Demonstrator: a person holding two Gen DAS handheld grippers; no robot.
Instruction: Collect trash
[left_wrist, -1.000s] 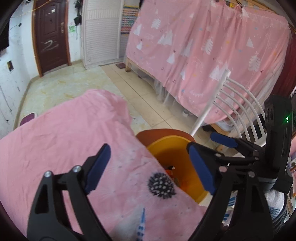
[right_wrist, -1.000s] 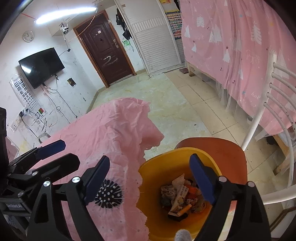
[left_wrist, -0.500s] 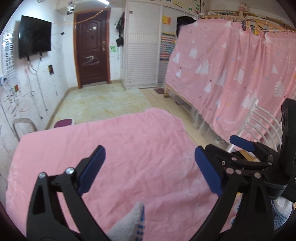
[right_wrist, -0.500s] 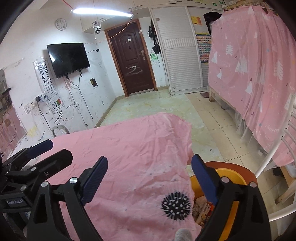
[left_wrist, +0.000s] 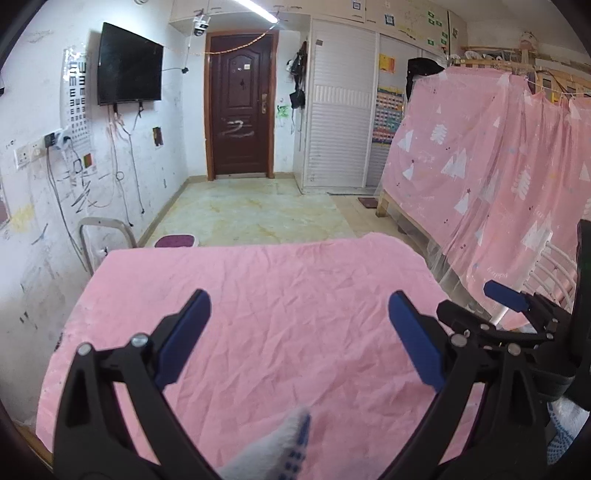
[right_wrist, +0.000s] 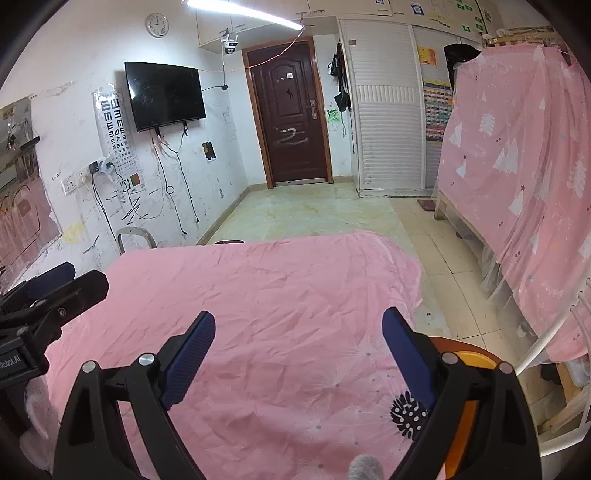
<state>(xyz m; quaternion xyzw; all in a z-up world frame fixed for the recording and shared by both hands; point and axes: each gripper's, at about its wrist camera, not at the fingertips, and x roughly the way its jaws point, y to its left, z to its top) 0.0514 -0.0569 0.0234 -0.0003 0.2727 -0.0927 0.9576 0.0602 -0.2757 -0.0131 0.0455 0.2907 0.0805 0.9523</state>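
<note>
My left gripper (left_wrist: 297, 332) is open and empty above the pink cloth (left_wrist: 266, 306) that covers the table. My right gripper (right_wrist: 297, 350) is open and empty over the same cloth (right_wrist: 266, 295). The yellow trash bin (right_wrist: 474, 363) shows only as a rim behind the right finger, on an orange chair seat beside the table. Its contents are hidden. The right gripper (left_wrist: 517, 314) shows at the right edge of the left wrist view. The left gripper (right_wrist: 48, 299) shows at the left edge of the right wrist view. No trash lies on the cloth.
A white chair back (right_wrist: 554, 332) stands to the right of the bin. A bed draped in a pink tree-print sheet (right_wrist: 517, 155) runs along the right. A tiled floor (right_wrist: 314, 210), a dark door (right_wrist: 291, 118) and a wall TV (right_wrist: 164, 96) lie beyond the table.
Both grippers have tilted up and pulled back from over the bin. The bin's trash has dropped out of sight and the far room has come into view. Both stay open.
</note>
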